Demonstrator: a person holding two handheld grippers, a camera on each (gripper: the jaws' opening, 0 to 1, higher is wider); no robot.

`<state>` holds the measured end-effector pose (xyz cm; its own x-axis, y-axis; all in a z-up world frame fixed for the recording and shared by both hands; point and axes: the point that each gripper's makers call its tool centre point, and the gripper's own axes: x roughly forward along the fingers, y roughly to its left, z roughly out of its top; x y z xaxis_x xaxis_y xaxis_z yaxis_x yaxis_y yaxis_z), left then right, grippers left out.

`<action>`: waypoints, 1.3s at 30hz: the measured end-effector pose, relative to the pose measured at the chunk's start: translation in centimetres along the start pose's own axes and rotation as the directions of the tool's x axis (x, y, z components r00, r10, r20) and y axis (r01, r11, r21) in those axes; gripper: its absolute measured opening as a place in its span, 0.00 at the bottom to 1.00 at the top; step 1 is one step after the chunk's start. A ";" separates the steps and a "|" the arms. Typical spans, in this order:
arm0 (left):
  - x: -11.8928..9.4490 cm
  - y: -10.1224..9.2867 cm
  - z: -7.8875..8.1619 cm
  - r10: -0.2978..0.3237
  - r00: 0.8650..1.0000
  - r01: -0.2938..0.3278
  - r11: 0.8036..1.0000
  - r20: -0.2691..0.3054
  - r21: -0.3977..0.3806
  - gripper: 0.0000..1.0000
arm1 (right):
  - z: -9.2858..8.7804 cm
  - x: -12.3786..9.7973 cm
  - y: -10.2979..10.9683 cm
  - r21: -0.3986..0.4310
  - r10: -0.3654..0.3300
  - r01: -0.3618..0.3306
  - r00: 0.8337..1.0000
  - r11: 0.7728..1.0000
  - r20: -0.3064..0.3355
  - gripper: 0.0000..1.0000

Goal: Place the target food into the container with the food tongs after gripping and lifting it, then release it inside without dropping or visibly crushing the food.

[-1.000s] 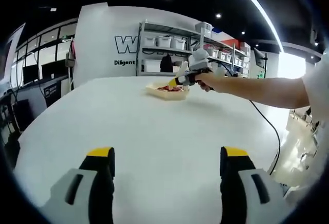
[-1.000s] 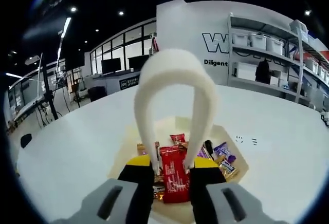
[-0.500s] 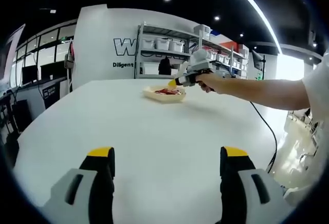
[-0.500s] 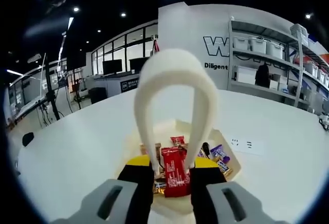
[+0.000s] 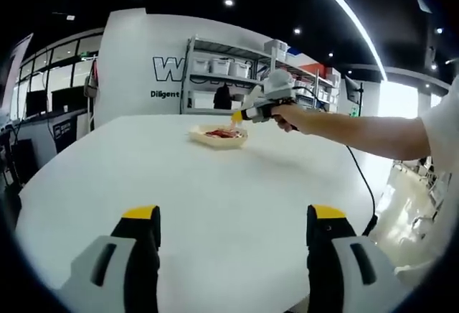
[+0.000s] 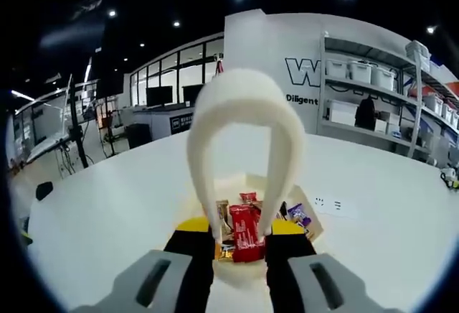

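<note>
Lifting: the right gripper (image 6: 240,245), low centre of its view, is clenching the food tongs (image 6: 242,137), which are pinching a red snack packet (image 6: 246,232) above the tray (image 6: 310,227).
Next: carrying it to the container, then easing open.
Left gripper (image 5: 233,245): jaws spread, idling.
Change: tray is looking smaller than before.

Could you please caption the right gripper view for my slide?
Right tool squeezes white tongs holding a red snack packet above the tray.
</note>
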<state>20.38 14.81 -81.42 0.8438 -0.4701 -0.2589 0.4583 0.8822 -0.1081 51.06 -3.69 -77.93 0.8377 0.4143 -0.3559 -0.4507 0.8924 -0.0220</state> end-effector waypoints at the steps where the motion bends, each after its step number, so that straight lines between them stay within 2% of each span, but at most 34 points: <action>1: 0.0 -0.4 0.1 -0.008 1.000 0.008 1.000 0.005 -0.002 0.83 | 0.0 -0.4 0.0 -0.010 -0.007 0.007 1.000 1.000 0.001 0.20; 9: -0.4 -1.7 0.7 -0.042 0.999 0.042 0.999 0.029 0.008 0.83 | 0.2 -2.2 0.0 -0.008 -0.009 0.009 1.000 1.000 -0.001 0.20; 15: -0.6 -2.2 0.6 -0.052 0.998 0.052 0.999 0.035 0.014 0.83 | 0.1 -4.2 0.5 -0.015 -0.014 0.014 1.000 1.000 0.003 0.21; 24: -0.8 -3.0 0.3 -0.066 0.998 0.065 0.997 0.015 0.044 0.82 | 0.0 -6.0 0.5 0.001 -0.020 0.020 1.000 1.000 0.012 0.21; 39: -0.9 -5.4 0.2 -0.101 0.995 0.101 0.992 0.010 0.071 0.82 | -1.4 -9.3 1.4 0.017 -0.003 0.003 1.000 1.000 0.017 0.21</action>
<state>17.18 10.48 -80.44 0.7956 -0.5574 -0.2371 0.5596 0.8262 -0.0647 42.19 -6.56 -75.95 0.8442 0.4144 -0.3400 -0.4428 0.8966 -0.0067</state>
